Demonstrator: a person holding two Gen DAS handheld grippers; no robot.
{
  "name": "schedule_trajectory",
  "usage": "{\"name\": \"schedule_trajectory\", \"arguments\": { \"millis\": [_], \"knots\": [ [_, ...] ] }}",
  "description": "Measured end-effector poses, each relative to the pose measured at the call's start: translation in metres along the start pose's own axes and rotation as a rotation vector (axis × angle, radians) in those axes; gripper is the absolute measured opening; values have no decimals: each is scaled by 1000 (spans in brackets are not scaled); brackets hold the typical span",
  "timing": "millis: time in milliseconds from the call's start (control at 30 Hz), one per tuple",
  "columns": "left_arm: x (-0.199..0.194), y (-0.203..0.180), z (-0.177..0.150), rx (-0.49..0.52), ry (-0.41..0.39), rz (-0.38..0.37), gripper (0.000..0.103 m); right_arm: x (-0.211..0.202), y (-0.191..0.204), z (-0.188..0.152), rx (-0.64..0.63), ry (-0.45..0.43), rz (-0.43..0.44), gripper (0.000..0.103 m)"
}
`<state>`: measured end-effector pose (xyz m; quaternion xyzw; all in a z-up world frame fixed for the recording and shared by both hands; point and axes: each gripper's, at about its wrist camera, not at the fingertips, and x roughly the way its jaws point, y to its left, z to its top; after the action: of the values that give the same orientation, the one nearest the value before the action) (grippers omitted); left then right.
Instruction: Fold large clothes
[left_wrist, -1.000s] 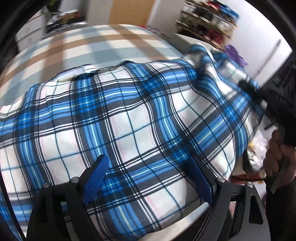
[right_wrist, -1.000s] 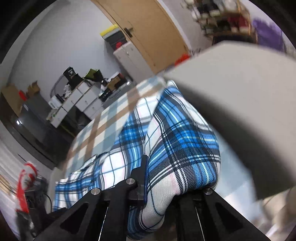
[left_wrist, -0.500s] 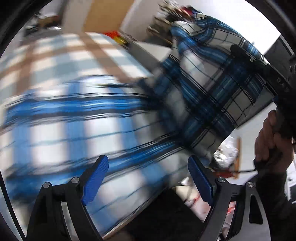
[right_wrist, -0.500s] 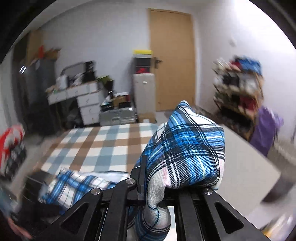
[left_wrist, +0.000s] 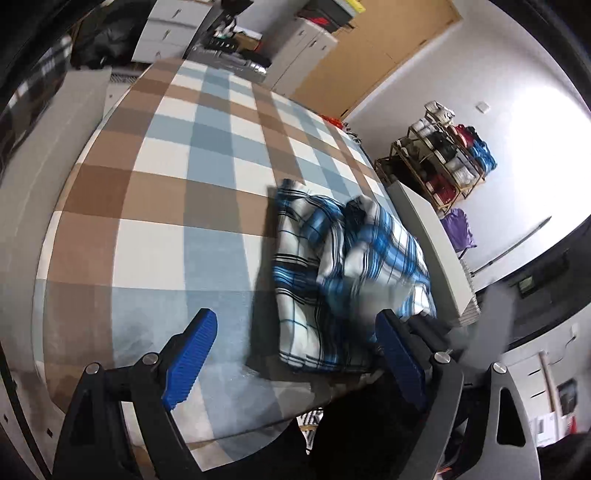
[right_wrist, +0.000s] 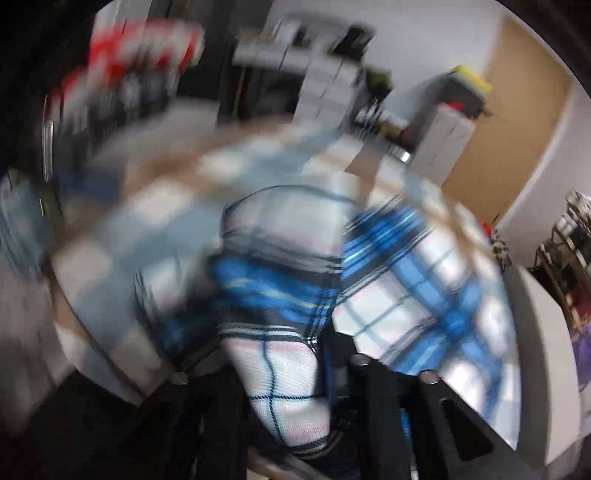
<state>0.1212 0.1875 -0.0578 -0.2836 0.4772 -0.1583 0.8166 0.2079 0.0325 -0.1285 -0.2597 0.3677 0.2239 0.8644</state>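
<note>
A blue, white and black plaid garment (left_wrist: 332, 258) lies bunched in a doubled-over heap near the right edge of the checked bed cover (left_wrist: 166, 184). My left gripper (left_wrist: 295, 354) hovers open above the bed's near edge, just short of the heap, with nothing between its blue pads (left_wrist: 192, 354). The right wrist view is badly blurred. A fold of the garment (right_wrist: 280, 288) still lies between the fingers of my right gripper (right_wrist: 280, 369). Its jaws are opening and stand wider apart than before.
A grey bed-frame panel (left_wrist: 436, 240) runs along the bed's right side, right behind the garment. Beyond it stand a shelf rack of clothes (left_wrist: 443, 158), a wooden door (left_wrist: 369, 55) and white drawer units (left_wrist: 306, 40). The brown, blue and white cover spreads to the left.
The spread garment has been carried over onto itself and now lies as a heap at the bed's right edge. My left gripper has pulled back from it. My right gripper swung across and its jaws have parted.
</note>
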Motion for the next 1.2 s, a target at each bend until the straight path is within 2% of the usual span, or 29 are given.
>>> {"name": "schedule_trajectory", "arguments": {
  "millis": [100,133,200,267,367,467,533,600,700,767,833,933,1000,1133,1200],
  "knots": [
    [4,-4,6,10,33,-49,84,3,12,-6,-1,-25,36,51],
    [10,-13,13,30,57,-64,85,-1,8,-7,35,-47,77,55],
    [23,-31,23,72,104,-115,85,-9,-5,-8,115,-71,191,75],
    [27,-52,30,101,120,-152,85,-21,-27,-15,225,-101,321,76],
    [58,-91,51,219,222,-196,85,-43,-56,-30,359,-153,460,79],
    [105,-115,66,274,334,-145,85,-62,-86,-46,541,-203,625,94],
    [142,-118,76,270,404,-82,85,-71,-106,-59,632,-234,712,98],
    [169,-113,81,242,460,-36,85,-78,-121,-72,685,-249,736,99],
    [206,-100,85,152,556,0,84,-84,-139,-89,742,-258,709,99],
    [208,-100,87,122,557,-22,73,-85,-150,-102,783,-243,704,99],
    [206,-106,90,147,552,-50,33,-82,-159,-109,819,-242,698,99],
    [196,-118,93,182,533,-63,16,-76,-175,-124,889,-250,663,103],
    [188,-123,96,189,510,-66,11,-64,-181,-132,938,-222,712,103],
    [178,-126,105,200,495,-77,8,-17,-173,-142,1102,-98,1043,103],
    [172,-125,107,205,484,-84,7,-2,-167,-148,1173,-61,1076,103]
  ]
}}
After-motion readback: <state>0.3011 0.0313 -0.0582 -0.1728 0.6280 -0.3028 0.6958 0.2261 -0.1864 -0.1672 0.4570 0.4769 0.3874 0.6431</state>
